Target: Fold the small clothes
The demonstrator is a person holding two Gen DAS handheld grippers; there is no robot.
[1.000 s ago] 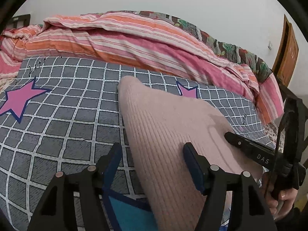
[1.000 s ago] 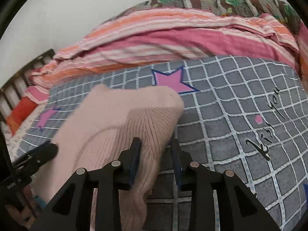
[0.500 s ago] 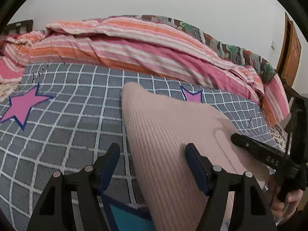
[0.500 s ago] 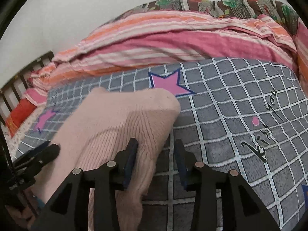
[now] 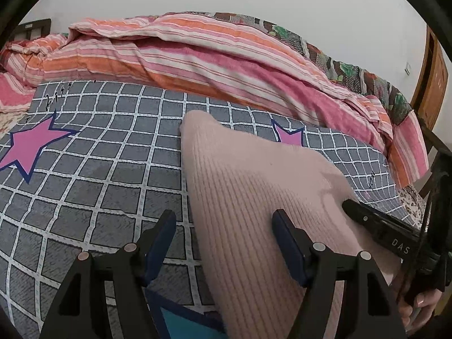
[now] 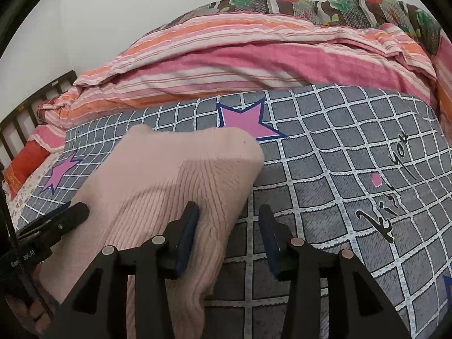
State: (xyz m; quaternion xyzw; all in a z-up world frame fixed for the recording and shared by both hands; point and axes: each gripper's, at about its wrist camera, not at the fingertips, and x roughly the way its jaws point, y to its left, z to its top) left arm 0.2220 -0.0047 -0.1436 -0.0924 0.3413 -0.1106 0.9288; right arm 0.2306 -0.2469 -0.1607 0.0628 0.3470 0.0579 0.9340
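A pale pink ribbed knit garment lies folded on the grey checked bed sheet. My left gripper is open, its jaws straddling the garment's left edge. The right gripper's black finger shows at the garment's right edge in the left wrist view. In the right wrist view the garment lies left of centre. My right gripper is open, its jaws on either side of the garment's right edge. The left gripper's finger shows at the left.
A pink and orange striped quilt is heaped along the far side of the bed, also in the right wrist view. A dark bed frame stands far left. A wooden door is at the right. Pink stars mark the sheet.
My right gripper has opened and let go of the garment's edge, which now lies flat. My left gripper stays open and has shifted slightly.
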